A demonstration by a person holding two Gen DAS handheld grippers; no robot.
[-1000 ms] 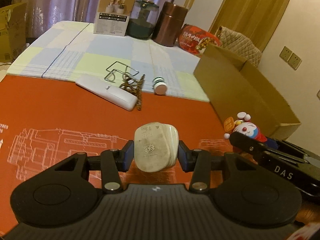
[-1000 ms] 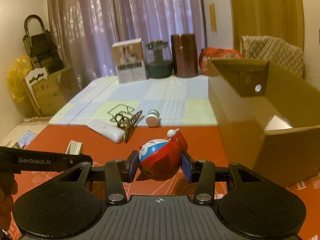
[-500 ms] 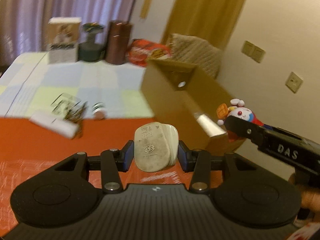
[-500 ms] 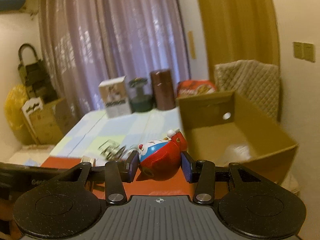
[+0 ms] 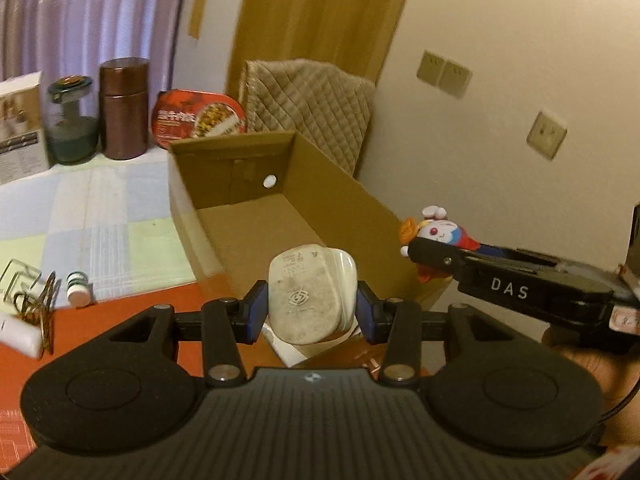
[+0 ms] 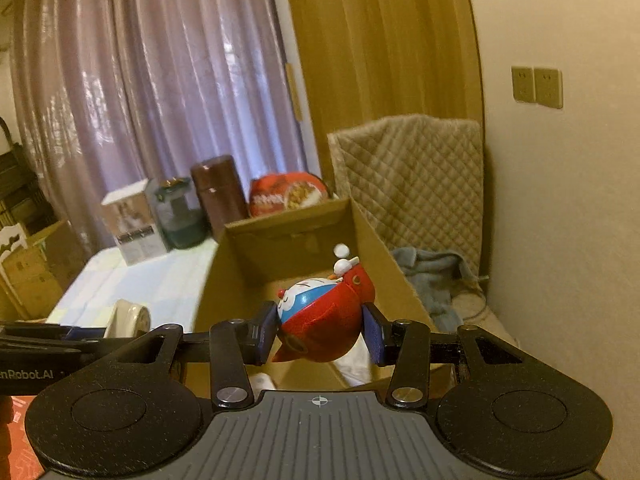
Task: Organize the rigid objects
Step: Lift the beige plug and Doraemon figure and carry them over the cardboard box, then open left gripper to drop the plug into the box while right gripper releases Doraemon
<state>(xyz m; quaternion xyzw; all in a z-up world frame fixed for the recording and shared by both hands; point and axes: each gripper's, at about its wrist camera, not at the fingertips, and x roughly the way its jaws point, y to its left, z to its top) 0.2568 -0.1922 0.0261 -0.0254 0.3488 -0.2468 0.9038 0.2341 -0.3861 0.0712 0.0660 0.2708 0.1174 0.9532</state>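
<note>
Mid-task: left hand-held gripper (image 5: 311, 307) clamps a white plug (image 5: 308, 292), right hand-held gripper (image 6: 320, 334) clamps a red-blue toy (image 6: 324, 320), both over the cardboard box (image 5: 340, 200) at frame centre; bottle (image 5: 78, 288), remote (image 5: 18, 338) remain lower left.

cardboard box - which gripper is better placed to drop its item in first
Probably the right. The right gripper holds the red toy already out over the cardboard box interior. The left gripper with the white plug sits at the near corner, by the orange mat.
</note>
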